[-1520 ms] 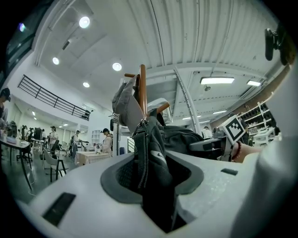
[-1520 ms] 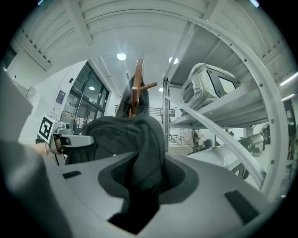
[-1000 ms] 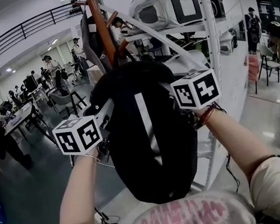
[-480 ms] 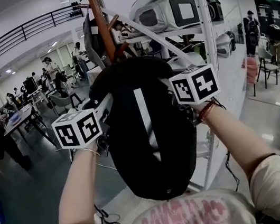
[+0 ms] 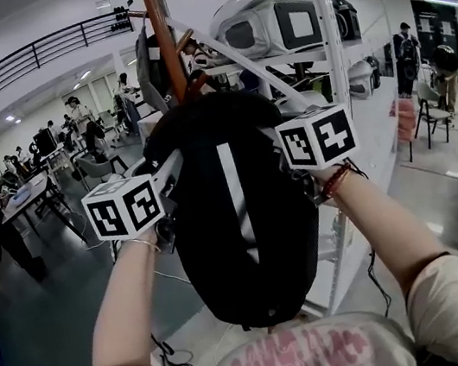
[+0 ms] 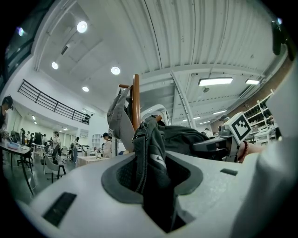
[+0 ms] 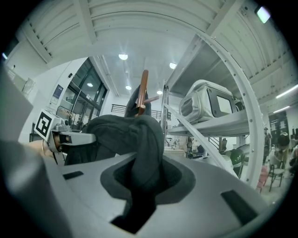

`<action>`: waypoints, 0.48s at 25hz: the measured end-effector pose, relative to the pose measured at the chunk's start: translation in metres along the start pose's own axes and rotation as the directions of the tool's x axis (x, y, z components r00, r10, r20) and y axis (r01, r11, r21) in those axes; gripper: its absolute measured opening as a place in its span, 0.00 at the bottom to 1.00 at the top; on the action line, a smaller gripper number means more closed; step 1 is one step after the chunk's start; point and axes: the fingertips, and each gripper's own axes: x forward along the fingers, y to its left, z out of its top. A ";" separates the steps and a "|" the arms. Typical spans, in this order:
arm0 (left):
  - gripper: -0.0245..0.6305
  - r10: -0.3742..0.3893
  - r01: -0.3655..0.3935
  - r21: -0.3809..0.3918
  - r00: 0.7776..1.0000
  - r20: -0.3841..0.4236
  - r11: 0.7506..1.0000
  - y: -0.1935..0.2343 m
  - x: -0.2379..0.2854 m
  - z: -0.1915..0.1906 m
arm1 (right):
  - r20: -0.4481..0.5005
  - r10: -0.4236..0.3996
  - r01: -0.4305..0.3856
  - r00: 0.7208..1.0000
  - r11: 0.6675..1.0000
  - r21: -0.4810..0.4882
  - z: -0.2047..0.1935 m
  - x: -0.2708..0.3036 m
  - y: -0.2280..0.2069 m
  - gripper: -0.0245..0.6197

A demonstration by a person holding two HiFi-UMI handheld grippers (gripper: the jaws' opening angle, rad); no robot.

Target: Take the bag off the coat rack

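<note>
Bag (image 5: 244, 219), black with a white stripe down its face, is held slightly higher in the head view than a second ago, its top now carried further up the brown pole of the coat rack (image 5: 162, 40). White shelving (image 5: 329, 46) is seen unchanged at the right. The left gripper (image 5: 175, 165) and the right gripper (image 5: 280, 147) are raised with the bag, one at each side of it, and their marker cubes (image 5: 124, 209) are lifted by the same small amount. What the head view hides is shown by the gripper views: the left gripper (image 6: 151, 181) is clamped on a fold of black fabric with a zip edge, and the right gripper (image 7: 144, 181) is pinched shut on a plain dark fold. A grey garment (image 6: 118, 116) draped over the pole is shown clearly only in the left gripper view. Whether a strap is hooked on a peg cannot be told.
</note>
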 end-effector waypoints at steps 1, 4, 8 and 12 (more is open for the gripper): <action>0.23 -0.004 0.004 0.001 1.000 0.003 1.000 -0.001 0.000 0.001 | 0.000 -0.001 0.001 1.000 1.000 0.001 0.001 -0.001 0.000 0.17; 0.23 -0.006 0.006 0.004 1.000 0.006 1.000 -0.002 0.001 0.004 | -0.001 -0.005 0.005 1.000 1.000 0.004 0.001 -0.001 -0.001 0.17; 0.23 0.001 -0.001 0.007 1.000 0.008 1.000 -0.001 0.003 0.005 | 0.003 -0.004 0.004 1.000 1.000 0.003 0.004 0.000 -0.002 0.17; 0.23 0.002 -0.002 -0.005 1.000 0.018 1.000 -0.002 0.005 0.009 | 0.006 -0.012 0.012 1.000 1.000 0.003 0.006 -0.002 -0.005 0.17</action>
